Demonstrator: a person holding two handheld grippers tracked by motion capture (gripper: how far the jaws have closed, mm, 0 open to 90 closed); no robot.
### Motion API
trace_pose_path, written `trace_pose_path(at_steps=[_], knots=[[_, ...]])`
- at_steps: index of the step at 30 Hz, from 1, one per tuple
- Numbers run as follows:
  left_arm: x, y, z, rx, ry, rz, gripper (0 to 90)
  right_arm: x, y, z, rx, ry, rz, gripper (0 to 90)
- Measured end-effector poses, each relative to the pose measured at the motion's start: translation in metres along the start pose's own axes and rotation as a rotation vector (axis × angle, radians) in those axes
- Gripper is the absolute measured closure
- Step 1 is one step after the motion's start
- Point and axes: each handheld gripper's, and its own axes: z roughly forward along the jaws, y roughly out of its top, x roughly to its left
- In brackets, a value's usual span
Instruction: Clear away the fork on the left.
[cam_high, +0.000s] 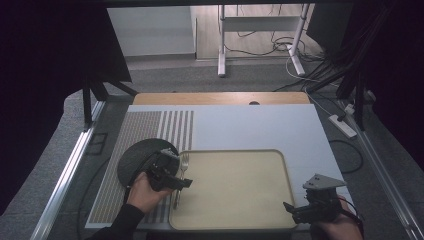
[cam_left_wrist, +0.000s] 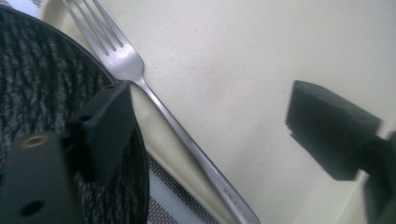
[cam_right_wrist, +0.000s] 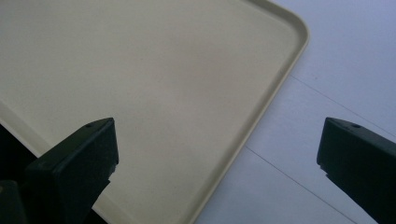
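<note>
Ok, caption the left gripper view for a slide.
Open left hand-held gripper above a fork lying on the cream tray, beside a dark round plate.

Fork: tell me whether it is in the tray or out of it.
In. The fork lies flat on the beige tray along its left edge, beside the dark round plate; the left gripper stands open above it, not touching.

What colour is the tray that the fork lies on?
Pale cream-yellow, plain and unpatterned: the tray shows best in the right gripper view; the silver fork lies along its edge.

High view overhead, facing forward; both gripper views close above shared tray (cam_high: 280, 165).
</note>
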Motion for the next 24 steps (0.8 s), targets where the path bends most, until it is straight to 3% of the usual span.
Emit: trace_pose_path(at_steps=[4,8,15,24], knots=[[-0.001,-0.007,-0.008,-0.012,0.047,0.033,4.2,0.000,0.000,0.000,-0.002,0.000,0.000,0.0],[0.001,-0.015,-0.014,-0.040,0.054,0.035,0.0,0.001,0.000,0.000,-0.002,0.001,-0.002,0.0],[0.003,-0.031,-0.031,-0.143,0.046,0.036,0.0,0.001,0.000,0.000,-0.002,0.002,-0.002,0.0],[0.005,-0.057,-0.045,-0.171,0.042,0.038,0.0,0.001,0.000,0.000,-0.001,0.004,-0.002,0.0]])
